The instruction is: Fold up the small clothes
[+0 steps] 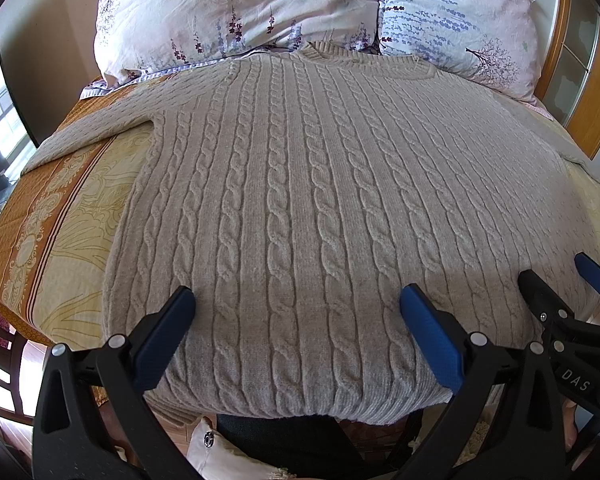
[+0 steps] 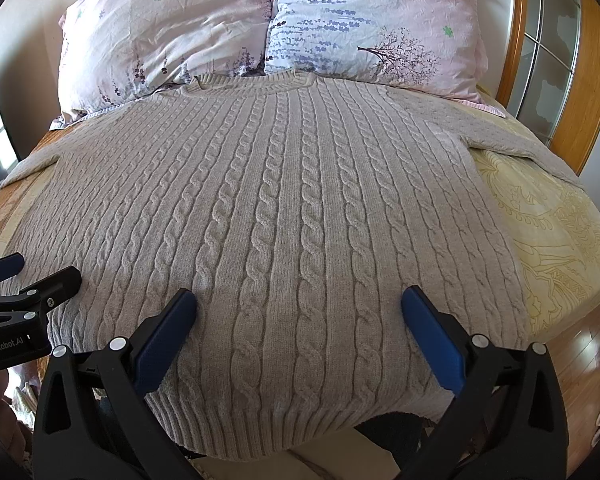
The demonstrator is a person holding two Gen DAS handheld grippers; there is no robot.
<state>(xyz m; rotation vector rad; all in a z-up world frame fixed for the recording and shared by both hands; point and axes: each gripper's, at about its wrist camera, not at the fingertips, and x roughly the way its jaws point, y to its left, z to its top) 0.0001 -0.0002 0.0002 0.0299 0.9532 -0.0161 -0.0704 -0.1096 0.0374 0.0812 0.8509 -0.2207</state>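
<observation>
A beige cable-knit sweater [image 1: 300,200] lies flat on the bed, collar toward the pillows and ribbed hem at the near edge; it also fills the right wrist view [image 2: 280,220]. Its sleeves spread out to the left [image 1: 100,128] and right [image 2: 512,136]. My left gripper [image 1: 298,304] is open and empty, hovering over the hem's left part. My right gripper [image 2: 299,304] is open and empty over the hem's right part. Each gripper shows at the edge of the other's view: the right one [image 1: 560,288], the left one [image 2: 32,276].
The bed has a yellow and orange patterned cover [image 1: 60,220] [image 2: 560,232]. Two floral pillows [image 1: 236,12] [image 2: 372,24] lie at the head. A wooden headboard frame [image 2: 592,80] stands at the right. Wooden floor [image 2: 580,360] shows beside the bed.
</observation>
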